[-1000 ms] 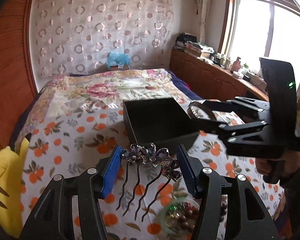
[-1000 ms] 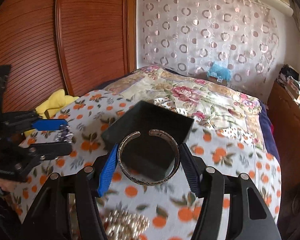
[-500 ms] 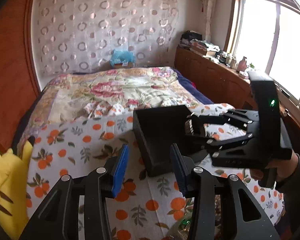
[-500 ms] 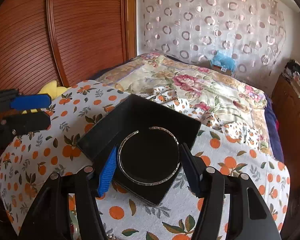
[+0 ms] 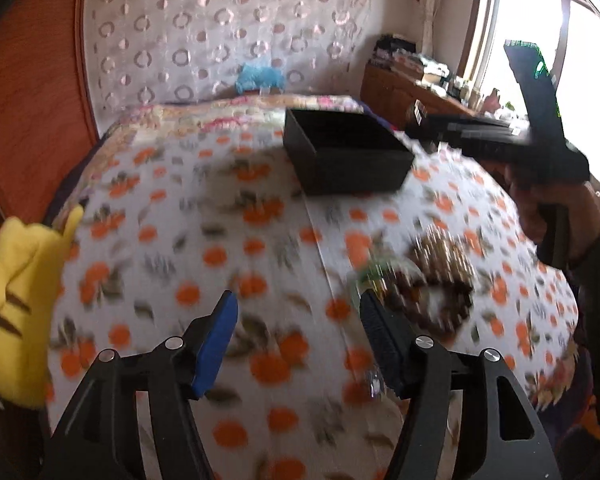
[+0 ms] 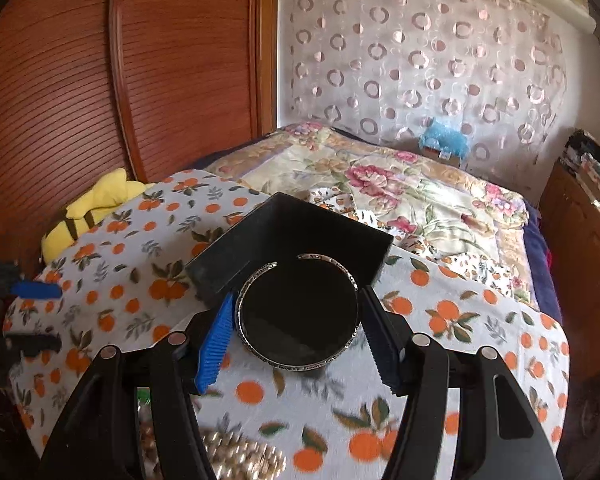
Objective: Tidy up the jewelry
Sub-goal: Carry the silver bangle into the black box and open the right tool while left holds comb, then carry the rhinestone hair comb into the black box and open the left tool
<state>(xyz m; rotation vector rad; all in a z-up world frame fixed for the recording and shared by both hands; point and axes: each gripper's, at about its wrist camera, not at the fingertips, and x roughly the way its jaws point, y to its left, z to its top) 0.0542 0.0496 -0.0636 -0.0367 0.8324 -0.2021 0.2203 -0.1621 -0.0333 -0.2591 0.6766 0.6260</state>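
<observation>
A black open box (image 5: 346, 158) sits on the orange-print cloth; it also shows in the right wrist view (image 6: 296, 236). My right gripper (image 6: 298, 322) is shut on a silver cuff bangle (image 6: 340, 354), held over the box's near corner. My left gripper (image 5: 296, 336) is open and empty, low over the cloth, with a blurred pile of beads and gold jewelry (image 5: 428, 284) just to its right. The right gripper (image 5: 420, 118) also shows in the left wrist view, beside the box's far right edge.
A yellow plush toy (image 5: 16, 304) lies at the cloth's left edge, seen too in the right wrist view (image 6: 96, 204). Gold chain jewelry (image 6: 240, 456) lies under the right gripper. A wooden wardrobe (image 6: 120, 80) stands left, a wooden counter (image 5: 412, 92) right.
The hair comb my left gripper held one second ago is gone from it. The left gripper has pulled back from the box and swung toward the jewelry pile. The right gripper has moved closer over the box.
</observation>
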